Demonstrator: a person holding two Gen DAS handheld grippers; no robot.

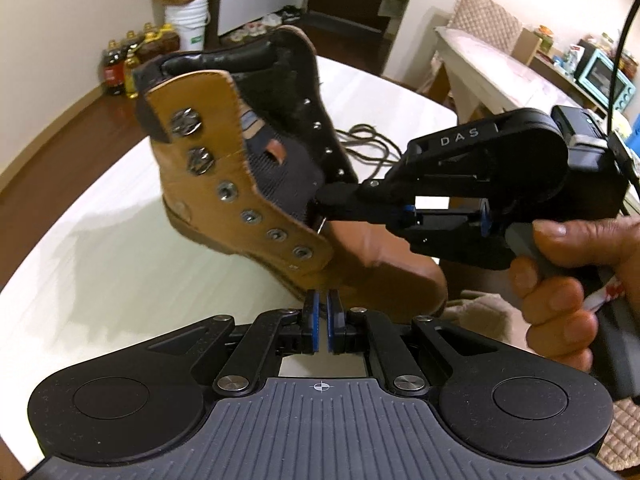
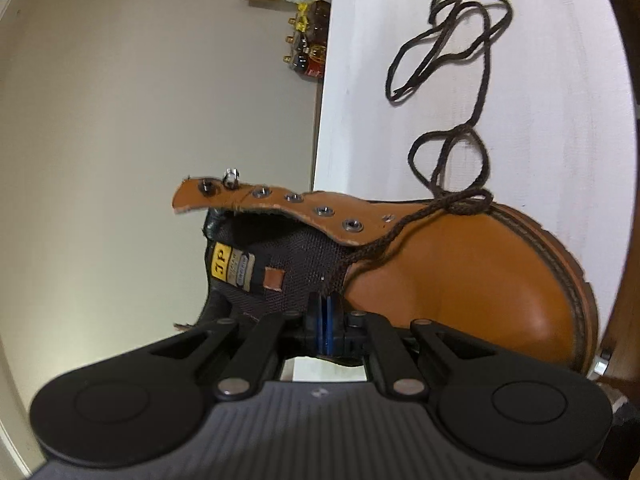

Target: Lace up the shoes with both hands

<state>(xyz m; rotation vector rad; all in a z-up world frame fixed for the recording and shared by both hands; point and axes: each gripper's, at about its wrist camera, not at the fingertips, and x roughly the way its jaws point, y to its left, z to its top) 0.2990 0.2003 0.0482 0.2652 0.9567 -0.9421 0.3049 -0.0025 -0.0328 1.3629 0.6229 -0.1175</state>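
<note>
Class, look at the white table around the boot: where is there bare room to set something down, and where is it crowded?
Bare: the table on the boot's outer side, out to the edge. Crowded: beyond the toe, where the lace lies in loops.

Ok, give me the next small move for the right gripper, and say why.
Probably steer the right gripper, seemingly shut on the lace near its end, toward the lowest eyelet of the boot. Every visible eyelet is empty, and most of the lace lies loose on the table.
</note>
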